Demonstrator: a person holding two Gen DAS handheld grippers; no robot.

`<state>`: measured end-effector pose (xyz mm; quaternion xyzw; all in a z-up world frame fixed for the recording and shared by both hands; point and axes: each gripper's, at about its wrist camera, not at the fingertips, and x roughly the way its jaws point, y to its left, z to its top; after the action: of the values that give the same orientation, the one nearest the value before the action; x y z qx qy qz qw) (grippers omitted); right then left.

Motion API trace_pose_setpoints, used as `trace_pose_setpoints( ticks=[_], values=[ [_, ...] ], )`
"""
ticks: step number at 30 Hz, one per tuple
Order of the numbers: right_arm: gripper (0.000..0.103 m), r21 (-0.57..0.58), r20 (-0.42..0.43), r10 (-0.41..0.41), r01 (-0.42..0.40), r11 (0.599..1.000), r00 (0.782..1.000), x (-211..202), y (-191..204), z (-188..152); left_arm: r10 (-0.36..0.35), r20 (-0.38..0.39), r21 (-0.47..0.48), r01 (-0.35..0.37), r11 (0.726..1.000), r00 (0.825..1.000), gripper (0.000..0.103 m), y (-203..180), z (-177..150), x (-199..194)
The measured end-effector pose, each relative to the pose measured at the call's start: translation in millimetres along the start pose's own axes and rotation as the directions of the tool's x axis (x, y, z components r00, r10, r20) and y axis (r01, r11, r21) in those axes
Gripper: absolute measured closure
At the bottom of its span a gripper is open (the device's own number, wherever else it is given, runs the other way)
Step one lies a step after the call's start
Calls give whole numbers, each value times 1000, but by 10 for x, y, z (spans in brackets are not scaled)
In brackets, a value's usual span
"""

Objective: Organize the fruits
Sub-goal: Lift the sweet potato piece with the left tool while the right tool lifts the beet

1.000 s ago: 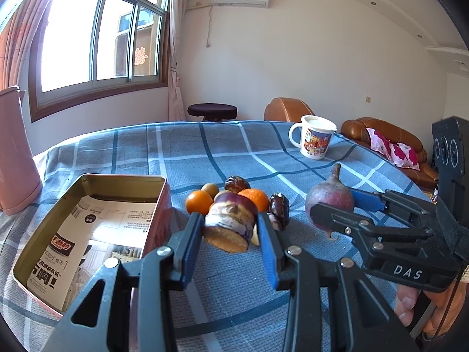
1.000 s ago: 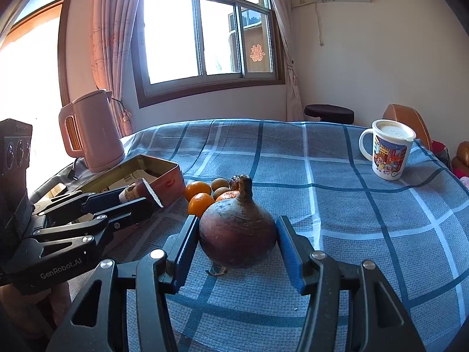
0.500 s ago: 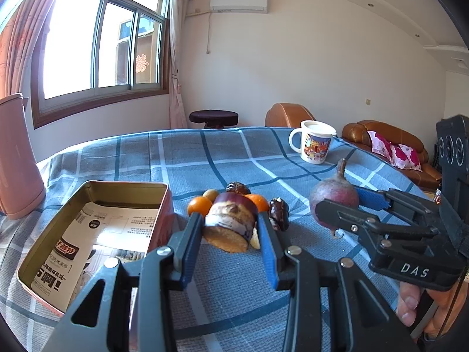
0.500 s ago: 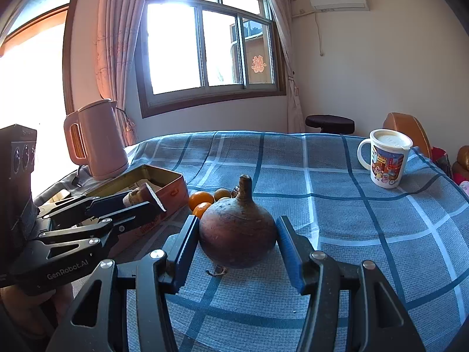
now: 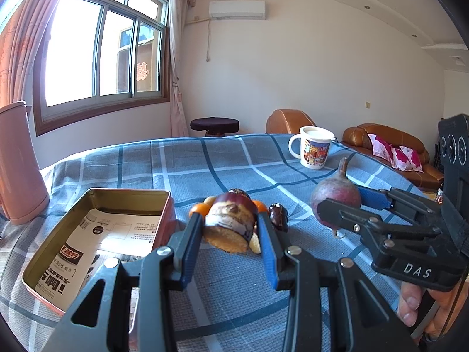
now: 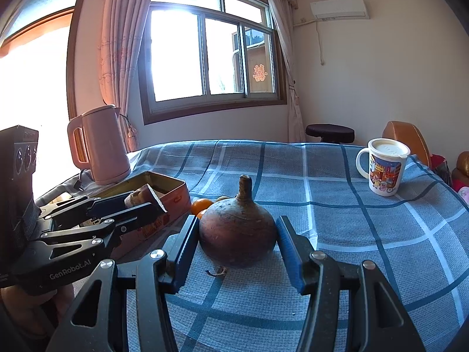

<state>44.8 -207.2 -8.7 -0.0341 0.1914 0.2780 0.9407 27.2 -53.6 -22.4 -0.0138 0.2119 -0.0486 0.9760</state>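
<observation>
A cut chunk with purple skin and a tan face (image 5: 231, 228) is clamped between the blue pads of my left gripper (image 5: 229, 220), which is shut on it just right of the open tin box (image 5: 132, 190). My right gripper (image 6: 236, 223) is shut on a round reddish-purple beet (image 6: 237, 240) with an upright stem, low over the checked cloth. From the left wrist view the beet (image 5: 334, 196) and the right gripper (image 5: 346, 205) sit to the right. The right wrist view shows the left gripper (image 6: 146, 202) beside the tin (image 6: 176, 196). Small oranges (image 5: 195, 209) and dark dates (image 5: 278, 217) lie behind the chunk.
The tin is lined with printed paper. A pink kettle (image 6: 102, 146) stands at the table's left, past the tin. A lidded picture mug (image 6: 384, 170) is at the far right. A blue checked cloth (image 6: 366, 234) covers the table. A person's fingers (image 5: 410, 302) hold the right gripper.
Both views have tipped up a little, so the table sits lower in the picture. Both grips are unchanged, and the chunk and the beet stay between the pads.
</observation>
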Motion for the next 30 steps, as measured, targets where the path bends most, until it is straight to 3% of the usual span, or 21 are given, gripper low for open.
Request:
trace_pose_setpoints(
  ticks=[30],
  values=[
    [47,-32,76,8,-6,999,997,-157,50,-8,11,81,34,-14,999,997,64,-71,13,-132]
  ],
)
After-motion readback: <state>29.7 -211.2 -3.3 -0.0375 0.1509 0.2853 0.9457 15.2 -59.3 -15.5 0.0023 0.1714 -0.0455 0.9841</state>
